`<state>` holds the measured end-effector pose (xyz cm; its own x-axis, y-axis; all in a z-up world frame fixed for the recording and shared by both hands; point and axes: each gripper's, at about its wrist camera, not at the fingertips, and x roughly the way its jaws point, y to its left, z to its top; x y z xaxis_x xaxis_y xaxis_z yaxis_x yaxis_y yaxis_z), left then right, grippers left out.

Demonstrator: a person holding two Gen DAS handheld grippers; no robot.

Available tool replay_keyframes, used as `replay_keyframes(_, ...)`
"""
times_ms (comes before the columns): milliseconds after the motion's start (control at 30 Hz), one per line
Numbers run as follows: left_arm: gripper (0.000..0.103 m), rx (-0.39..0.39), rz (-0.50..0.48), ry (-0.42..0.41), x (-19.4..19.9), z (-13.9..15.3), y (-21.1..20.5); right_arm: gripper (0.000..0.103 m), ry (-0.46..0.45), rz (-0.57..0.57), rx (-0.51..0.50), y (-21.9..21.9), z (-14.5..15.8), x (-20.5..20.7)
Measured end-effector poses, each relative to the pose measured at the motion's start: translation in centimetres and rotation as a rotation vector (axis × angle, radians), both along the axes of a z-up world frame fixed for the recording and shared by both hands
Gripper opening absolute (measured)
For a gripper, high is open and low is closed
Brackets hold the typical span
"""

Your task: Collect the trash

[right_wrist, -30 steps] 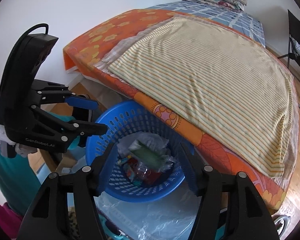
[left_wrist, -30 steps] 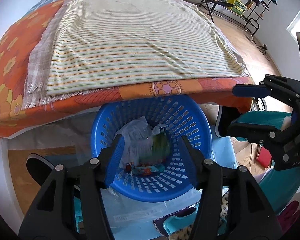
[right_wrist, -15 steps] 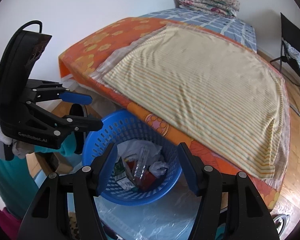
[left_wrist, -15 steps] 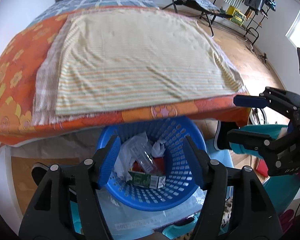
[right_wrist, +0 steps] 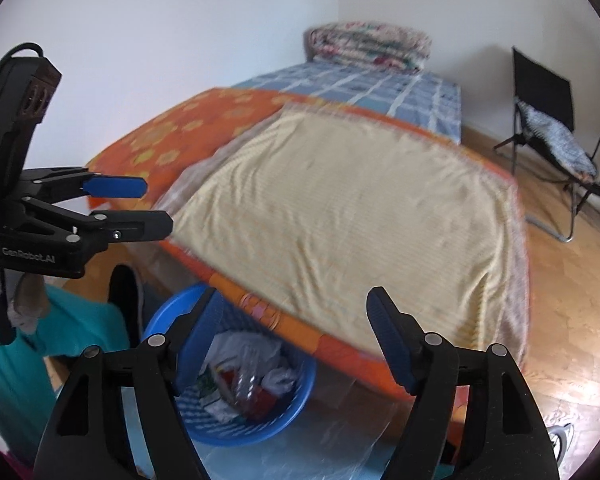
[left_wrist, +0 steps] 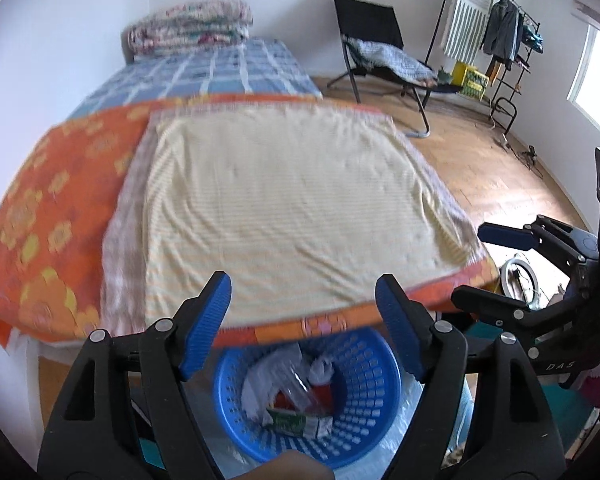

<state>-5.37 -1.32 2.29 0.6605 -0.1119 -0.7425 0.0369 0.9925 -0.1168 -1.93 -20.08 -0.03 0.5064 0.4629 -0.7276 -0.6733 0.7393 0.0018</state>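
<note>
Both claws, left [left_wrist: 303,304] and right [right_wrist: 296,320], are hanging spread and empty above the blue laundry basket [left_wrist: 380,380] of trash [left_wrist: 296,396]; scan the bed [left_wrist: 284,200] for leftovers

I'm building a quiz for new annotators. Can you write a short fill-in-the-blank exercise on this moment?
1. The trash lies in a basket coloured ____.
2. Both the left gripper and the right gripper have jaws that are ____.
3. The basket stands on the floor beside the ____.

Missing words: blue; open; bed

Black linkage frames, silver screws, ribbed blue fingers [left_wrist: 204,322], seemingly rubber.
</note>
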Motion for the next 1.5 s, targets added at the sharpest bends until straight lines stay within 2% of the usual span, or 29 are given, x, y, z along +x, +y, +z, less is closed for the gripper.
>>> replay_keyframes(100,0.087,0.012,0.008,-0.043,0.7,1.5,-0.2,0.075,-0.020,-0.032,0.023,-0.6,1.1,0.7)
replay_keyframes(267,0.088,0.003,0.021,-0.101,1.8,3.7,-0.2,0.075,-0.033,-0.092,0.085,-1.8,2.9,2.2)
replay_keyframes(400,0.102,0.026,0.038,-0.140,2.5,5.0,-0.4,0.081,-0.087,-0.153,0.102,-2.3,4.4,3.3)
replay_keyframes(633,0.102,-0.003,0.060,-0.171,3.3,5.9,0.1,0.081,-0.185,-0.215,0.111,-2.9,5.7,4.3)
replay_keyframes(1067,0.102,-0.019,0.064,-0.124,4.3,3.9,0.4,0.081,-0.127,-0.186,0.129,-2.1,4.3,5.9)
replay_keyframes(1500,0.102,-0.044,0.078,-0.113,3.6,3.2,1.4,0.081,-0.081,-0.201,0.139,-1.9,3.4,6.4)
